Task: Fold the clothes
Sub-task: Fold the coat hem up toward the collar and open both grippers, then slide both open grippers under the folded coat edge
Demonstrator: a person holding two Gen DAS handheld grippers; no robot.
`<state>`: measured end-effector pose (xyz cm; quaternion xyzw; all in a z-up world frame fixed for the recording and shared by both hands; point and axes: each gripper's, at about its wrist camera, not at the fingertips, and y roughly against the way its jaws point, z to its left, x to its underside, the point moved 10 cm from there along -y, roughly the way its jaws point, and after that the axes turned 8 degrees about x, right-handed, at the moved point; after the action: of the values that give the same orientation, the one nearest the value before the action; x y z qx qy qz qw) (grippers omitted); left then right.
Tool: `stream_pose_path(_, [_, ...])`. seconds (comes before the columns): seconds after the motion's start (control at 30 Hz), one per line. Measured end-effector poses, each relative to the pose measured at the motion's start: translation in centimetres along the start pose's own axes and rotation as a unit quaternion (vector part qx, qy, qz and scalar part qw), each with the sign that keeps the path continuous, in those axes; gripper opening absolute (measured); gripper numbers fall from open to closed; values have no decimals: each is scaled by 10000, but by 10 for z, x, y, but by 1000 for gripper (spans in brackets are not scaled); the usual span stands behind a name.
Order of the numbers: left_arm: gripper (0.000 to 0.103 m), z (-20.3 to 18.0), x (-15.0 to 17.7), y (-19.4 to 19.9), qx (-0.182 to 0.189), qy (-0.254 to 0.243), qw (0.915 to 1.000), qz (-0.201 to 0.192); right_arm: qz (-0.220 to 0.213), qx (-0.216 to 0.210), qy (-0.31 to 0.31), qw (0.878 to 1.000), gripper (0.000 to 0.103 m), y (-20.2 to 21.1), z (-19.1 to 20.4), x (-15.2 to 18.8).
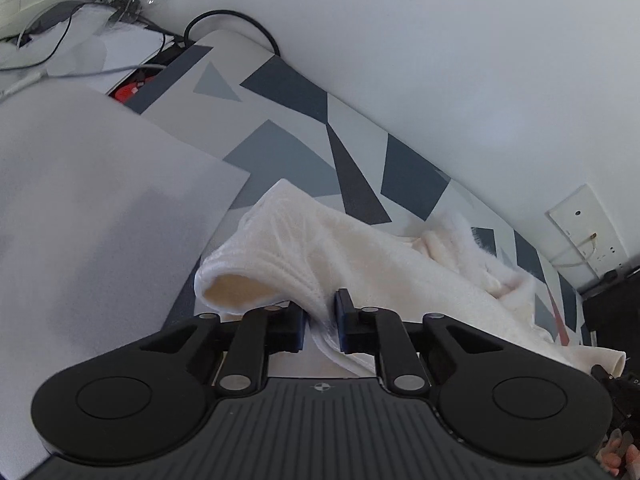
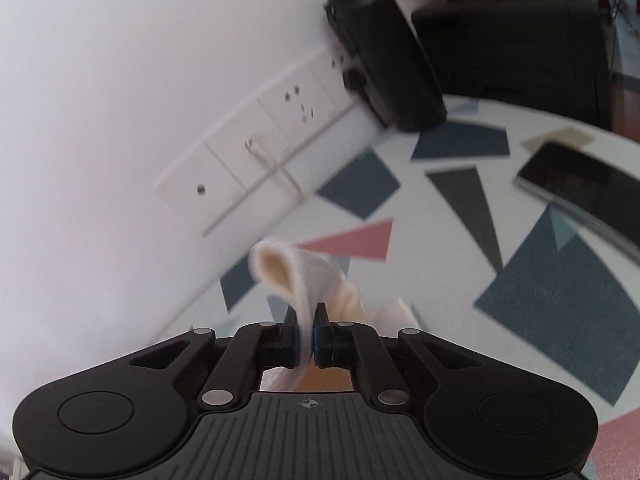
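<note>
Left gripper (image 1: 322, 326): jaws clamped on cream garment (image 1: 360, 248) fold;
Right gripper (image 2: 306, 338): jaws clamped on garment edge (image 2: 298, 280)

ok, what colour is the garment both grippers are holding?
Cream-white, fuzzy garment; clearest in the left wrist view.

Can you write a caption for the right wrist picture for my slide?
The right gripper pinches a fuzzy cream cloth above a patterned table, near wall sockets.
</note>
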<state>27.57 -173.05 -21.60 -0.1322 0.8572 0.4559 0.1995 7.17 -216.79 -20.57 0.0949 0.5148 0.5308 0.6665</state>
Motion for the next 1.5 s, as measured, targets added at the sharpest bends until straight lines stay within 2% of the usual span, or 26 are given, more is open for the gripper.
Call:
stream_pose_path(0.07, [10, -5, -4, 4, -21, -105, 9998, 174, 41, 2, -2, 10000, 5, -3, 2, 1])
stream_pose_path(0.13, [10, -7, -11, 9, 102, 45, 9998, 187, -14, -134, -177, 9998, 5, -5, 8, -8])
stream_pose_path(0.27, [8, -23, -42, 7, 89, -254, 9996, -121, -135, -301, -98, 9994, 5, -21, 34, -31])
stream_pose_path(0.37, [12, -40, -76, -7, 263, -505, 9963, -642, -323, -285, -6, 9991, 6, -45, 53, -50])
stream_pose_path(0.4, [17, -46, -87, -11, 326, -587, 9944, -820, -402, -269, 3, 9988, 10, -53, 59, -56])
stream_pose_path(0.43, [38, -48, -95, -16, 293, -751, 9912, -1051, -578, -110, 128, 9982, 27, -58, 61, -60])
stream_pose_path(0.47, [70, -50, -103, -21, 245, -927, 9870, -1291, -792, 107, 299, 9963, 52, -62, 61, -64])
stream_pose_path(0.5, [79, -48, -106, -23, 5, -1055, 9844, -1410, -1006, 323, 470, 9933, 62, -65, 62, -67])
stream_pose_path(0.53, [82, -45, -109, -25, -266, -1173, 9812, -1508, -1009, 420, 528, 9926, 72, -63, 58, -67])
stream_pose_path(0.6, [82, -42, -105, -25, -508, -1506, 9778, -1364, -847, 516, 556, 9935, 75, -55, 47, -63])
stream_pose_path(0.77, [86, -17, -52, -18, -609, -1689, 9829, -408, -35, 492, 381, 9981, 100, -27, 5, -35])
stream_pose_path(0.83, [86, -4, -27, -18, -687, -1688, 9832, -55, 227, 622, 610, 9959, 101, -20, -11, -18])
stream_pose_path(0.9, [88, 6, -6, -21, -754, -1710, 9822, 173, 367, 641, 944, 9928, 102, -23, -10, -4])
stream_pose_path(0.97, [97, 10, 4, -22, -775, -1585, 9842, 165, 494, 636, 1283, 9885, 102, -28, -7, 10])
stream_pose_path(1.1, [98, 4, 21, -28, -676, -1290, 9886, 372, 747, 623, 1957, 9758, 102, -36, 0, 36])
stream_pose_path(1.27, [101, 3, 26, -26, -549, -1398, 9879, 378, 1057, 602, 2784, 9527, 102, -45, 7, 69])
stream_pose_path(1.37, [103, 10, 27, -32, -461, -1335, 9888, 479, 1040, 636, 2799, 9523, 102, -47, 7, 70])
stream_pose_path(1.5, [103, 4, 26, -44, -618, -1378, 9866, 616, 989, 689, 2750, 9539, 102, -50, 6, 68])
